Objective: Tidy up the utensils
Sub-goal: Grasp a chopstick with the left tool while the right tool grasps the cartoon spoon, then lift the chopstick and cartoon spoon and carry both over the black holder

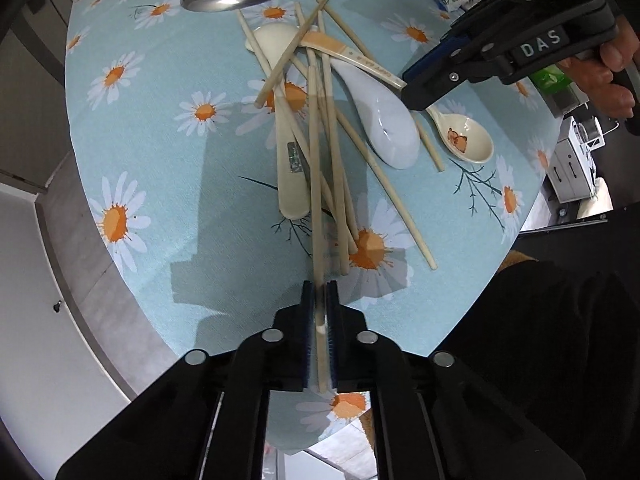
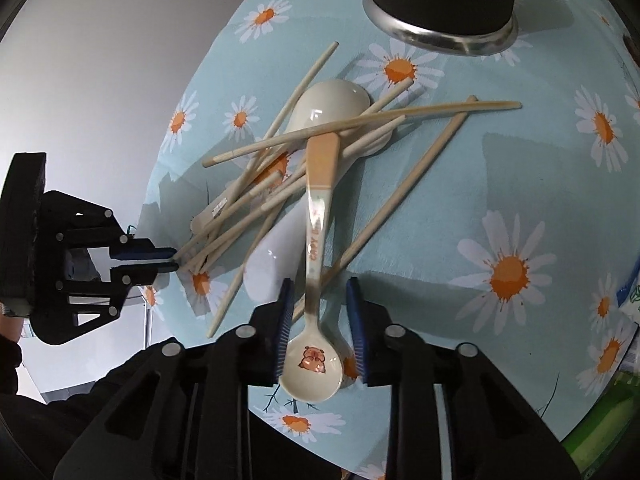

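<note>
Left gripper [image 1: 319, 312] clamped on a pale chopstick [image 1: 316, 184] — right gripper [image 2: 320, 312] part-open around the capybara-print spoon [image 2: 314, 288]

left gripper [image 1: 319, 312]: black plastic frame, blue ribbed pads, round silver screws
right gripper [image 2: 320, 312]: same build, white "DAS" lettering

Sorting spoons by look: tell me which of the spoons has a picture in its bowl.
The small cream spoon with the orange-tipped handle: a cartoon animal is printed in its bowl, which lies between the right gripper fingers. The other spoons' bowls are plain.
</note>
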### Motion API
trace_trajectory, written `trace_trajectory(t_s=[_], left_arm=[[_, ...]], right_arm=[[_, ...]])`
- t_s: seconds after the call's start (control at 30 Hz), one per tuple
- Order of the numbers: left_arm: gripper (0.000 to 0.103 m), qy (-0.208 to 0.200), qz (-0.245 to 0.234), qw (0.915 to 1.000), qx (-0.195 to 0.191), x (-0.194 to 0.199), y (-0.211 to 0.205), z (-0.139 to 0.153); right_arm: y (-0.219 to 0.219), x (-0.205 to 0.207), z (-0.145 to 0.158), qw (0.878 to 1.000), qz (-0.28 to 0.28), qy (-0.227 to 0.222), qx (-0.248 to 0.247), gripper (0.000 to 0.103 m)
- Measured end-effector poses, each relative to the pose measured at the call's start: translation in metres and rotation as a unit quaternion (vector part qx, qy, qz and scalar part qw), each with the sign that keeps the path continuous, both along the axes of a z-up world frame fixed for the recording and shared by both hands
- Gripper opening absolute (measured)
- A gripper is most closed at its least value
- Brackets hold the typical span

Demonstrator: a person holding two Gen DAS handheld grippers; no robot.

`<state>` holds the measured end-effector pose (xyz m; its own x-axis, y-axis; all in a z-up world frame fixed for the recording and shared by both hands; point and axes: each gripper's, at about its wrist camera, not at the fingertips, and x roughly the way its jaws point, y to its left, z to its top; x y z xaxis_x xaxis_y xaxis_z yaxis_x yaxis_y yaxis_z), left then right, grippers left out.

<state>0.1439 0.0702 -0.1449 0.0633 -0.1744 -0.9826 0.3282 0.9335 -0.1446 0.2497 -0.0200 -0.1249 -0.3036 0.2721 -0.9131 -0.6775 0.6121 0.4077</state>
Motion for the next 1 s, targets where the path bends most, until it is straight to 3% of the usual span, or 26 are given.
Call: trace_trajectory(t_s=[0.23,0.57,0.87,1.0], left_arm=[[0.004,-0.001,0.002,1.0000,-0.009,0.000,0.009,0.002],[0.004,-0.021,0.008,0.9993,-0.031,-0.006,0.017,0.019],[0.004,-0.057,0.052,0.9938,-0.080,-0.006,0.037,0.037],[0.004,-0.100,0.073,0.9875,-0.098,-0.005,0.040,0.056]], right_arm=[[0.006,-0.002,-0.011,1.000,-0.002,0.018,-0.005,0.009],[-0.018,0.008,0.002,0.999,-0.021,0.027,0.013,0.009],[-0.049,0.016,0.030,0.996,-0.054,0.013,0.069,0.009],[-0.059,0.022,0.048,0.990,-0.076,0.006,0.117,0.009]])
